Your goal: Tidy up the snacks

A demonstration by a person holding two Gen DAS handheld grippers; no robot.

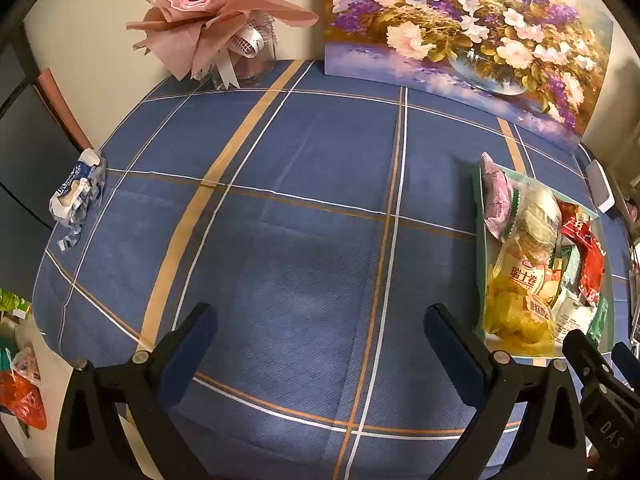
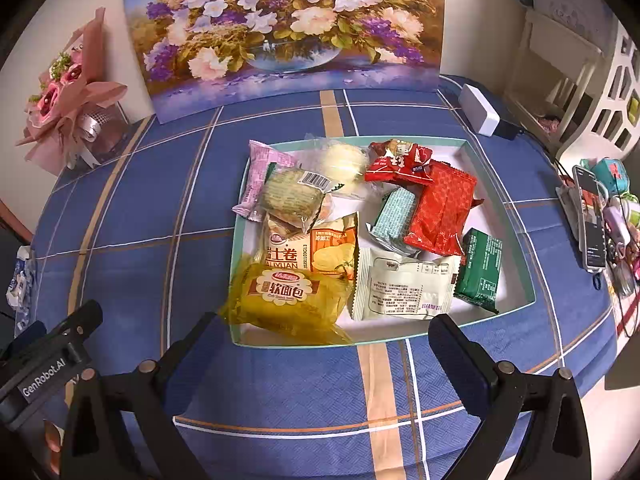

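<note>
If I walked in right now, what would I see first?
Probably the shallow box crammed with bright snack packets in the middle of the blue checked tablecloth, with the yellow bread packet at its near corner. Behind it, the big flower painting leans on the wall, with a pink bouquet to its left.

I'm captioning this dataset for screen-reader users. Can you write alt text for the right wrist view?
An open right gripper hovers before a shallow teal-rimmed tray filled with wrapped snacks, including a yellow bread packet nearest and red packets farther back. The tray sits on a blue plaid tablecloth, with a flower painting behind it.
</note>
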